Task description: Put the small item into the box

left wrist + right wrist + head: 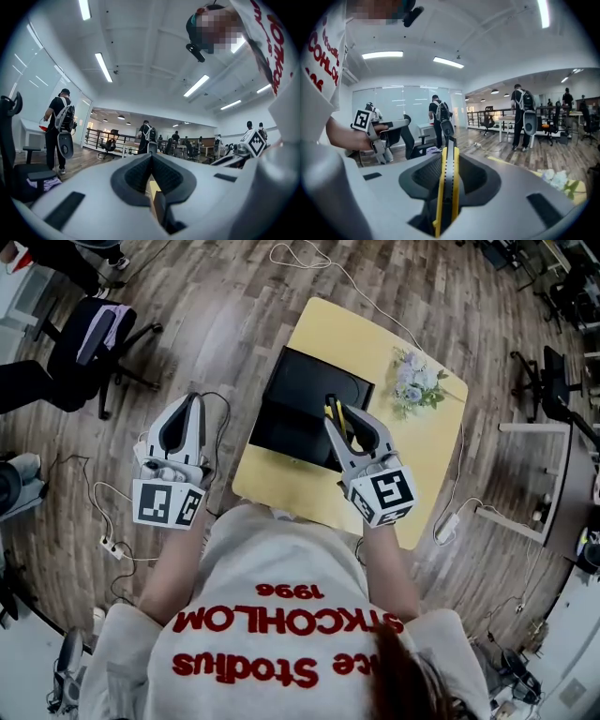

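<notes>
So right now I'm holding the right gripper (330,420) over the black box (292,395), which is sitting on the little yellow table (328,334). Its jaws are clamping a slim yellow-and-black utility knife (446,187). In the right gripper view the knife is running lengthwise between the pads, with its far end poking out past the fingertips. From the head view it's hanging over the right side of the box, but I can't tell how high above it.

The left gripper (192,404) is just idling off the left edge of the table. Its jaws are pressed together with nothing between them.

Handling-wise, I'm guessing this thing is light and stiff, with a plastic shell and a hard spine, so it isn't going to flex or crush. The flat sides are giving the pads plenty to bite on, which is why I'm gripping across the body and not near the tip. The shell is probably a bit slick, and since it's long and narrow it could pivot in the pads if I'm jerky. I'm thinking low and slow before letting go, keeping clear of the flowers (415,381) at the far corner.
</notes>
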{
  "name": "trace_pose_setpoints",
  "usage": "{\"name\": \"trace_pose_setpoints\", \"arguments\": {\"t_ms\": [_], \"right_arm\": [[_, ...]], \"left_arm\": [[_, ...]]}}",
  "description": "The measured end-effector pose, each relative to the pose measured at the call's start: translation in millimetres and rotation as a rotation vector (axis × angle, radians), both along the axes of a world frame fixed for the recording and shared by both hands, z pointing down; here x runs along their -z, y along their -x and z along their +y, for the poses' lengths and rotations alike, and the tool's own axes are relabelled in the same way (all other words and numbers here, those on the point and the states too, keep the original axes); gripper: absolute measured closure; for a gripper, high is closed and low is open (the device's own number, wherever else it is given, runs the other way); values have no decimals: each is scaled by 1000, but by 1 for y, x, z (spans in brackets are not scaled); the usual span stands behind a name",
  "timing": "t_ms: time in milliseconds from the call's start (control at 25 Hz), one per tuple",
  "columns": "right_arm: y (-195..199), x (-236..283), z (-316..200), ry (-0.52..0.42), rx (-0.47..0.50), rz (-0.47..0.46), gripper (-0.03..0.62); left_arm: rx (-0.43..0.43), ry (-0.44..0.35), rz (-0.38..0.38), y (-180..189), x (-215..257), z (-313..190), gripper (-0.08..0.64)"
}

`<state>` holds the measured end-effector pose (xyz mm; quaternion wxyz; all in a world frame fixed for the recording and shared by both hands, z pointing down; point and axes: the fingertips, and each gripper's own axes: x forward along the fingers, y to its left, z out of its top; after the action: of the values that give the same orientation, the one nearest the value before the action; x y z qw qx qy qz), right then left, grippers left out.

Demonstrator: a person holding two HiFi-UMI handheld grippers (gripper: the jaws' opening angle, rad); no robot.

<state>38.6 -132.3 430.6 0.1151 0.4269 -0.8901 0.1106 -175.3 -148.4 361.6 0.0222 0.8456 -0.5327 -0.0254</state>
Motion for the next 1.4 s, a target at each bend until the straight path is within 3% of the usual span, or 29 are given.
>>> {"name": "trace_pose_setpoints", "arguments": {"t_ms": [320, 480, 920, 1040, 1200, 1400], "right_arm": [[46, -87, 8, 66, 252, 252, 477], [55, -126, 10, 105, 330, 360, 476], [63, -197, 21, 376, 428, 473, 474], [63, -206, 23, 437, 418, 473, 472], [64, -200, 23, 439, 413, 448, 467], [61, -159, 7, 358, 320, 298, 557]], "left_arm": [[19, 70, -6, 8, -27, 1, 554], [36, 105, -10, 17, -42, 4, 554], [83, 166, -12, 29, -66, 10, 554], [90, 170, -10, 32, -68, 11, 554], [89, 171, -10, 30, -66, 10, 554], [69, 143, -9, 25, -59, 6, 554]]}}
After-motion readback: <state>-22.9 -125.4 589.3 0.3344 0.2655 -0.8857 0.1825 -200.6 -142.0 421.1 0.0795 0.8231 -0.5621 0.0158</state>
